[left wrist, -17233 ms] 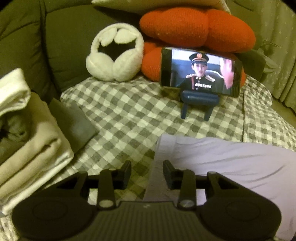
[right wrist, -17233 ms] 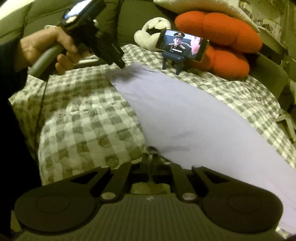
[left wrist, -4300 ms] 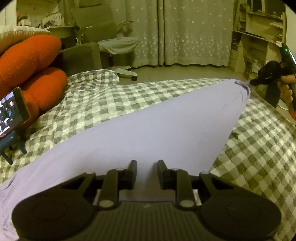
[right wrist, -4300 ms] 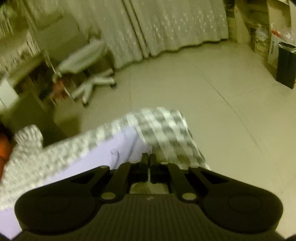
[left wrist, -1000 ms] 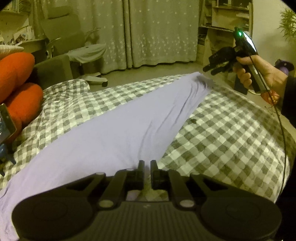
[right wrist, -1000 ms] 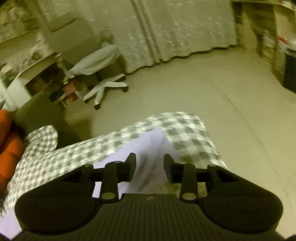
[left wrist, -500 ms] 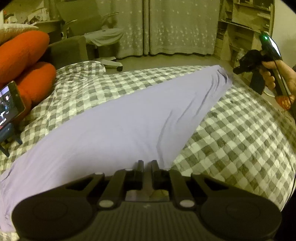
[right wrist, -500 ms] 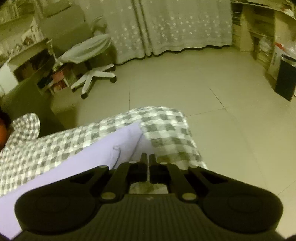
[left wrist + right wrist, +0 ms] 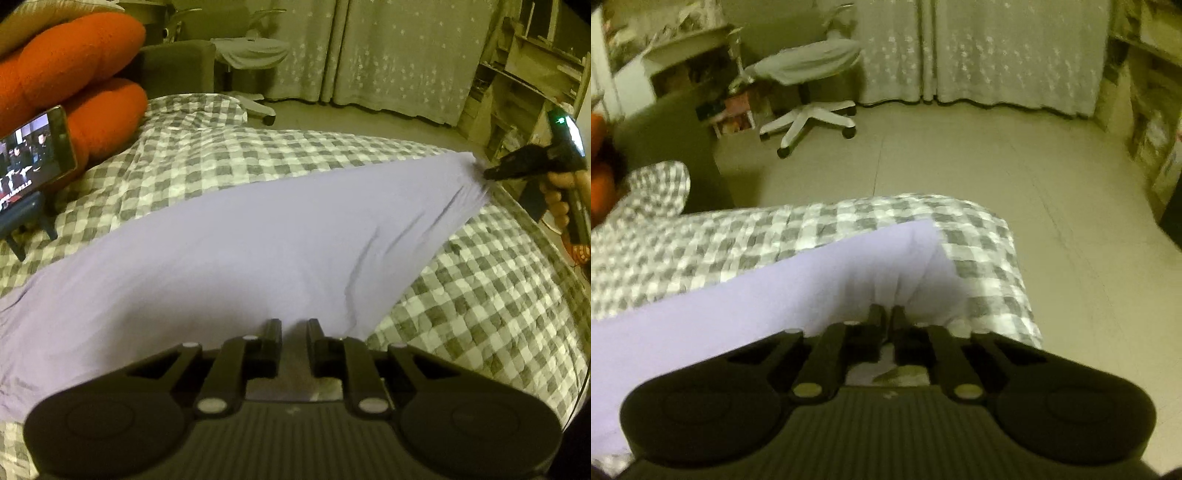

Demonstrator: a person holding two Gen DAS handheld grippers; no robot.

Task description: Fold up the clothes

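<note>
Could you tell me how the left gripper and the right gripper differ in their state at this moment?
The left gripper has its fingers apart over the lavender cloth, gripping nothing; the right gripper has its fingers shut on the cloth's corner, gathering it into pleats. Both are black and sit at the cloth's edge above the checked blanket.

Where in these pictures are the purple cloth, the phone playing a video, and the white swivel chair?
purple cloth (image 9: 240, 251): left wrist view, on its flat middle.
phone (image 9: 31, 155): left wrist view, on its lit screen.
swivel chair (image 9: 809, 61): right wrist view, on the seat.
</note>
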